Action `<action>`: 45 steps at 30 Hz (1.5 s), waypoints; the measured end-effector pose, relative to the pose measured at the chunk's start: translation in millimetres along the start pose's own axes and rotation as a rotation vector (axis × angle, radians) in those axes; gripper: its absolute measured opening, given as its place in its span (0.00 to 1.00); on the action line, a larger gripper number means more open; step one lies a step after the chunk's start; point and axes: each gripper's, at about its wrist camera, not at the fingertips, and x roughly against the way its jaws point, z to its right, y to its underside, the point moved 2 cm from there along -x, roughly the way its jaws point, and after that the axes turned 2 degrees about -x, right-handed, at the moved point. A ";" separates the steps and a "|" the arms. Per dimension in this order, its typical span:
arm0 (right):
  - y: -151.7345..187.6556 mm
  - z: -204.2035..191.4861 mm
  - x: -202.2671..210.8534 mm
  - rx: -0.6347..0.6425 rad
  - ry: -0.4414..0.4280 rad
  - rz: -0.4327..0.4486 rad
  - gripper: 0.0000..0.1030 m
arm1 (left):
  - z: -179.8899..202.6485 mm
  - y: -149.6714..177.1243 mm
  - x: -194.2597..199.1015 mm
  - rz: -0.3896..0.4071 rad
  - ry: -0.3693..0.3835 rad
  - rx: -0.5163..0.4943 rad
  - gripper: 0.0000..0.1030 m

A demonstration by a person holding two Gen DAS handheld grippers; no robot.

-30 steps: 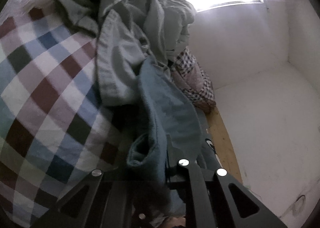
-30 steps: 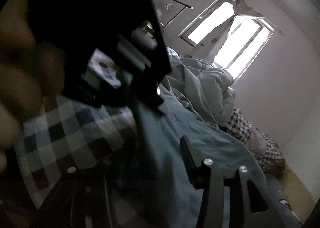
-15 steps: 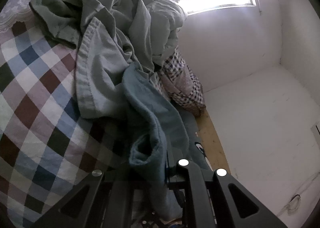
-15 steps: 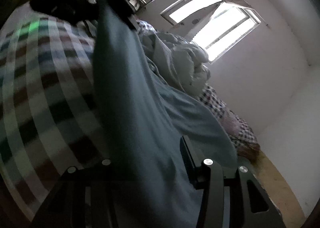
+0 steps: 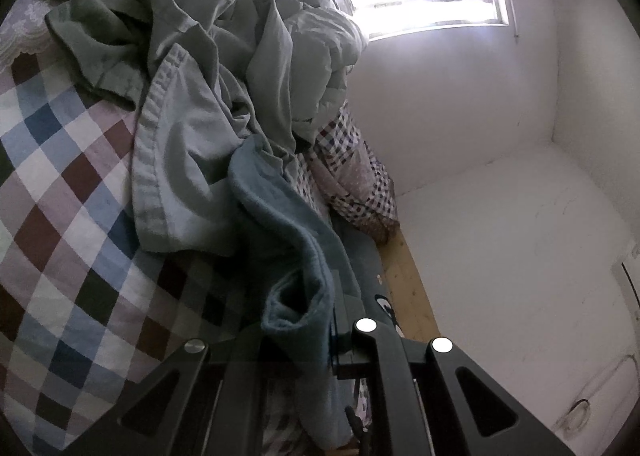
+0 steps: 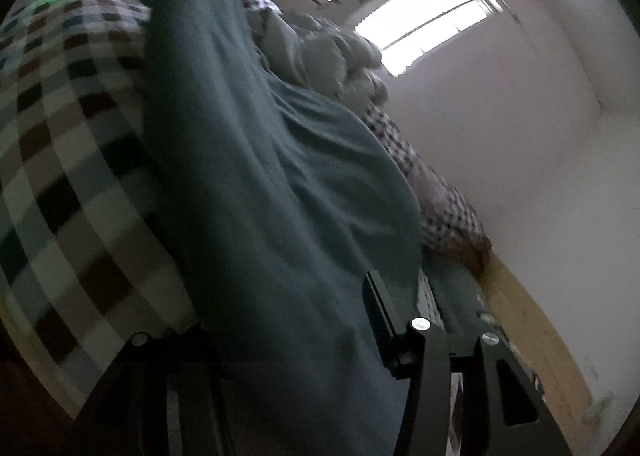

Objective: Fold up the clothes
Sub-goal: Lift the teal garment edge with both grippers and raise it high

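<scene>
A teal-blue fleece garment (image 5: 288,224) hangs stretched over the checkered bed. My left gripper (image 5: 298,320) is shut on a bunched edge of it, which droops down between the fingers. In the right wrist view the same garment (image 6: 256,184) fills the middle as a wide taut sheet running up to the top left. My right gripper (image 6: 288,320) is shut on its lower part; only the right finger (image 6: 380,308) shows, the left one is buried under cloth.
A checkered bedspread (image 5: 60,224) covers the bed. A crumpled pale-green duvet (image 5: 224,68) is heaped at the back, with a checkered pillow (image 5: 352,184) beside it. A wooden bed edge (image 5: 404,284) borders the white wall (image 5: 500,256), and a bright window (image 5: 432,4) is above.
The other gripper and hand that filled the right wrist view have drawn away to the top left, and the garment now stretches taut between the two grippers. The left view has pulled back from the bedding.
</scene>
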 end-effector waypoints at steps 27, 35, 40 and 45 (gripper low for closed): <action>125.5 60.7 -4.7 0.142 0.170 -0.177 0.54 | -6.2 1.2 7.1 0.024 -0.035 0.044 0.06; 132.4 53.3 -11.9 0.259 0.238 -0.134 0.54 | -7.5 2.7 10.0 0.026 -0.057 0.037 0.06; 136.7 50.1 -13.5 0.301 0.243 -0.125 0.48 | -7.4 4.0 10.3 0.026 -0.073 0.027 0.06; 141.2 39.6 -16.7 0.351 0.221 -0.134 0.18 | -6.4 4.7 10.2 0.029 -0.084 0.019 0.06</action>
